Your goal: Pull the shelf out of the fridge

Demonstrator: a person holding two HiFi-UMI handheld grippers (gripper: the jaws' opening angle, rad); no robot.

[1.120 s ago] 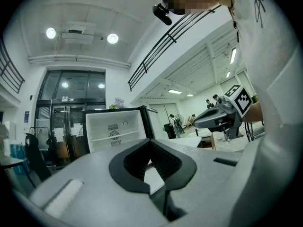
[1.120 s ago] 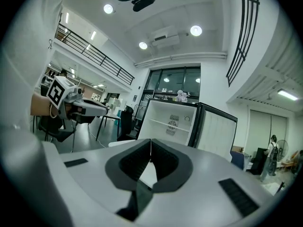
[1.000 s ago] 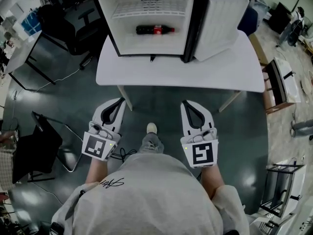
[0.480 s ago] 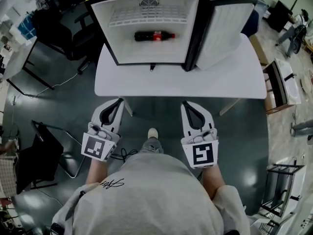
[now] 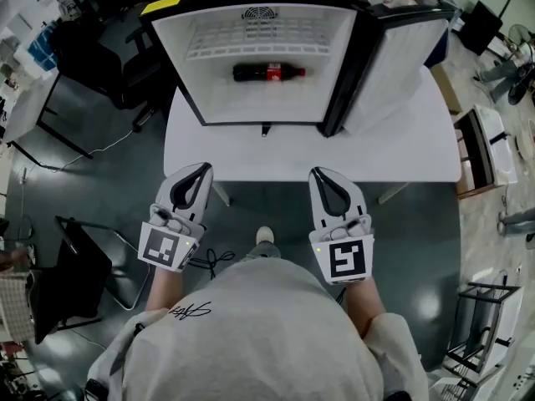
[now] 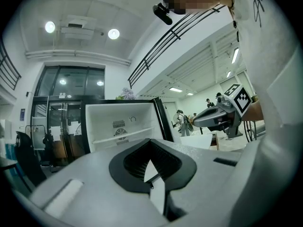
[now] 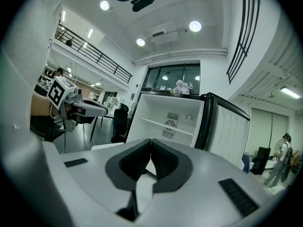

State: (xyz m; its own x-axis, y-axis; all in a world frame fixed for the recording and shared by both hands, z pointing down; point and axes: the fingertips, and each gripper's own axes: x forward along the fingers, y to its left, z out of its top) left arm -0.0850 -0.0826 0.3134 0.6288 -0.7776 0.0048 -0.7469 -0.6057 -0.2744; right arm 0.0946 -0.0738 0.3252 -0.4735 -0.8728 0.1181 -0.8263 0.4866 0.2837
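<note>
both grippers, the left gripper [image 5: 203,168] and the right gripper [image 5: 317,173], have their jaws together on nothing and hang just short of the white table [image 5: 309,153]. this looks like the approach step. next, the jaws must part and reach the wire shelf [image 5: 259,36], high inside the open mini fridge [image 5: 188,73]. a cola bottle [image 5: 267,73] lies on its side below the shelf.

A white table [image 5: 401,153] stands at twelve o'clock on a dark glossy floor [image 5: 100,190]. A black office chair [image 5: 117,53] sits at ten o'clock and another black chair [image 5: 63,266] at eight. Round ceiling lights [image 7: 195,26] glow above tall dark windows [image 7: 173,77].
</note>
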